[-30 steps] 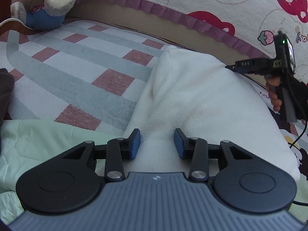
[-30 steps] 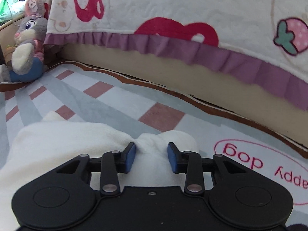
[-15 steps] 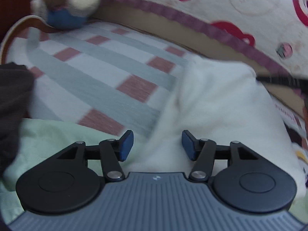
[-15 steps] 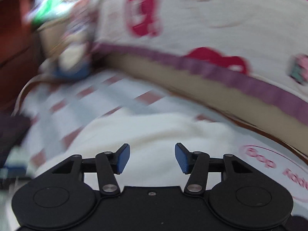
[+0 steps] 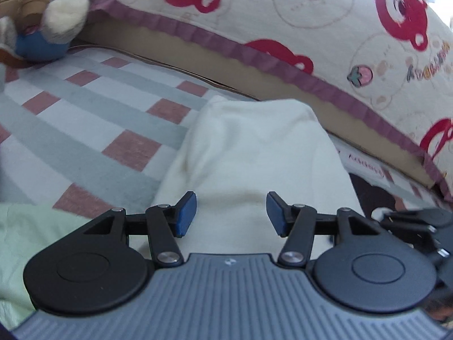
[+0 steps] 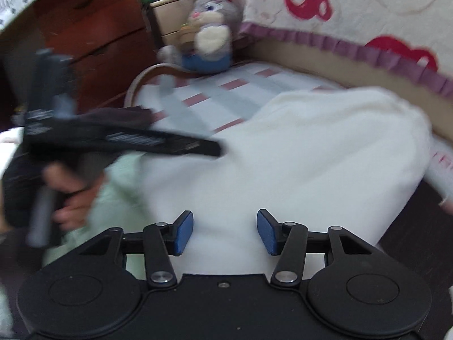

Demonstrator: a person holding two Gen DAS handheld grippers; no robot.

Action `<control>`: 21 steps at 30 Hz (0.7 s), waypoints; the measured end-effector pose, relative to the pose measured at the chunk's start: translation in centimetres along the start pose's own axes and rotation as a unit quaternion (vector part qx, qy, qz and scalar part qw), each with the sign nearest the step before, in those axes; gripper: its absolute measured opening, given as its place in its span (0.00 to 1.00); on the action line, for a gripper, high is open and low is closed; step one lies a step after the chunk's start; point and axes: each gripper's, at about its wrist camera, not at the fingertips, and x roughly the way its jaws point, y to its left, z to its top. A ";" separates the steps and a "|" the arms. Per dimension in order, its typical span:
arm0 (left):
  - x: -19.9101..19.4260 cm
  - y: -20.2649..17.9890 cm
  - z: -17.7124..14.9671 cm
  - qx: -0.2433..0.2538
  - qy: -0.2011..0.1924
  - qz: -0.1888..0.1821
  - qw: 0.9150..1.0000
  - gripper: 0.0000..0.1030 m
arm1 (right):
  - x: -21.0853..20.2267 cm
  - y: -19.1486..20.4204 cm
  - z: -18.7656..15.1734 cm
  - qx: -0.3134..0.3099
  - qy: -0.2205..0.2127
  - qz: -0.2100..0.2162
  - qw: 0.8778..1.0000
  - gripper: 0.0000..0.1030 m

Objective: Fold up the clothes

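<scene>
A folded cream fleece garment (image 5: pixel 254 153) lies on the checked bed cover; it also shows in the right wrist view (image 6: pixel 311 147). My left gripper (image 5: pixel 230 214) is open and empty, hovering at the garment's near edge. My right gripper (image 6: pixel 225 232) is open and empty over the garment's near edge. In the right wrist view the left gripper (image 6: pixel 218 148) shows from the side, blurred, held in a hand above the garment's left part. Part of the right gripper's body shows at the right edge of the left wrist view.
A pale green quilted cloth (image 5: pixel 31 226) lies at the near left. A dark garment (image 6: pixel 121 116) lies beyond it. A plush rabbit (image 6: pixel 211 28) sits at the bed's far corner. A bear-print quilt (image 5: pixel 311 14) with a purple frill lines the back. A wooden dresser (image 6: pixel 93 36) stands left.
Both grippers have opened wider and let go of the garment. The right gripper has swung round to the near side and now looks across the garment towards the left gripper.
</scene>
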 end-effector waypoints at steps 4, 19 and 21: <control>0.2 0.4 -0.5 -0.014 0.011 0.056 0.998 0.56 | -2.0 -0.6 -1.1 0.043 -0.008 0.034 0.998 0.55; -5.6 8.8 -4.6 -0.301 0.069 -0.065 0.949 0.58 | -5.0 -10.0 -5.4 0.367 -0.063 -0.016 0.928 0.64; -5.1 8.4 -5.4 -0.310 0.078 -0.094 0.943 0.58 | -4.6 -10.1 -5.8 0.382 -0.062 -0.018 0.922 0.64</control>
